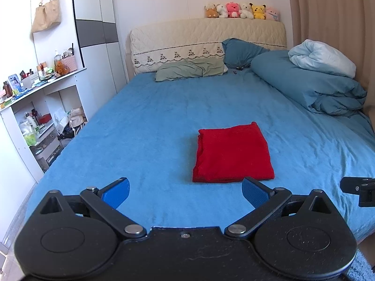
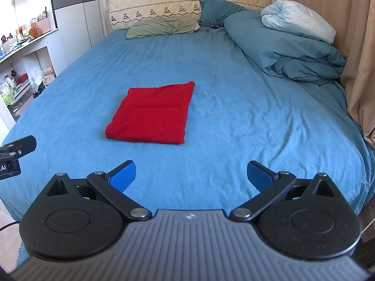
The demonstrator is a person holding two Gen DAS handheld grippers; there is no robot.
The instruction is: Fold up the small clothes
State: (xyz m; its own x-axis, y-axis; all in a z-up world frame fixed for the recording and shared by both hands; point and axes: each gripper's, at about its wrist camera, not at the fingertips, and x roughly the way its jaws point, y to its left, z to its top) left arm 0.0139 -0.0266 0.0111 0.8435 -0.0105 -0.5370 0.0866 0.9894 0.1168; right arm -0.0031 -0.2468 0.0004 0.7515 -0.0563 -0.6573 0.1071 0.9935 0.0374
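A red cloth point(image 1: 233, 153) lies folded into a neat rectangle on the blue bed sheet point(image 1: 145, 126); in the right wrist view the red cloth point(image 2: 152, 113) sits left of centre. My left gripper point(image 1: 185, 190) is open, held above the near end of the bed, short of the cloth's near edge, with nothing between its blue pads point(image 1: 117, 192). My right gripper point(image 2: 191, 176) is also open and empty, to the right of the cloth and nearer the foot of the bed. Each view catches the other gripper's black body at its edge.
A bundled blue duvet point(image 1: 311, 84) with a pale blue blanket point(image 1: 325, 57) fills the far right of the bed. Pillows point(image 1: 189, 69) lie by the quilted headboard point(image 1: 206, 36), with plush toys on top. White shelves point(image 1: 39, 107) crowded with bottles stand left. Curtains point(image 2: 361, 51) hang right.
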